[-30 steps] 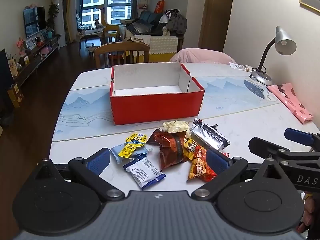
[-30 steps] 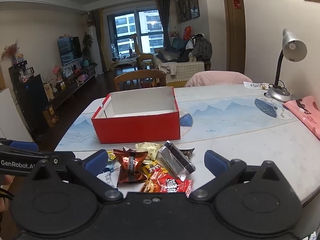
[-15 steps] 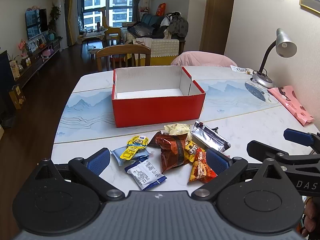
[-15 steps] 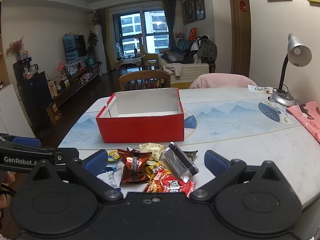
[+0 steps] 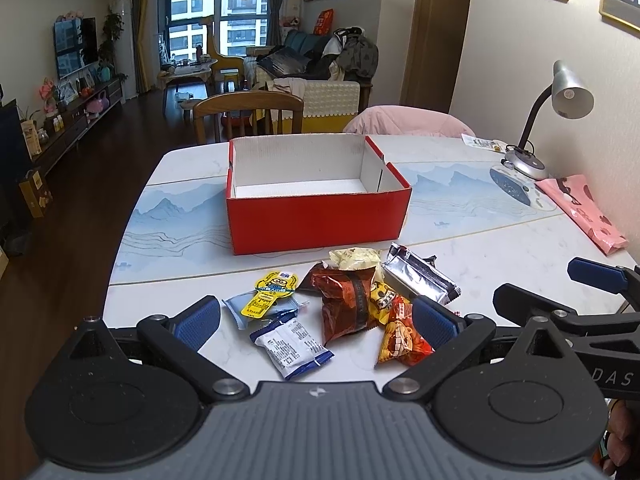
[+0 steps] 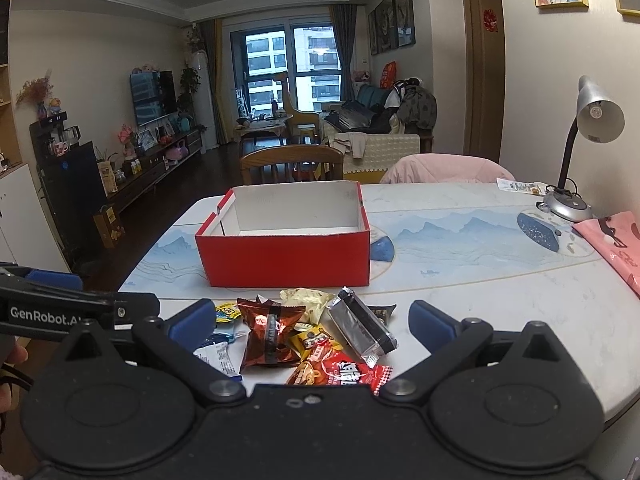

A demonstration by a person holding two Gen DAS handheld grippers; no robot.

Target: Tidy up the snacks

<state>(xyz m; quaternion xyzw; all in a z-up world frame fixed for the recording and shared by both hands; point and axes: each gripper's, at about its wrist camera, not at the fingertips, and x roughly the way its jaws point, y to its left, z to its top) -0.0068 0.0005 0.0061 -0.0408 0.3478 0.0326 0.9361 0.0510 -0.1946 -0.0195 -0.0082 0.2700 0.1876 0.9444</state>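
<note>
A red box with a white inside stands open and empty on the table. In front of it lies a heap of snack packets: a brown foil pack, a silver pack, a red-orange pack, a pale yellow one, a white-blue sachet and a yellow cartoon packet. My left gripper hovers open over the heap's near side. My right gripper is open too, just above the packets, holding nothing.
A desk lamp and a pink bag sit at the table's right. A wooden chair and a pink-draped chair stand behind the table. The table's near edge runs under both grippers.
Both grippers have risen and tilted up slightly, so the box and snacks sit lower in both views. Nothing was taken hold of.
</note>
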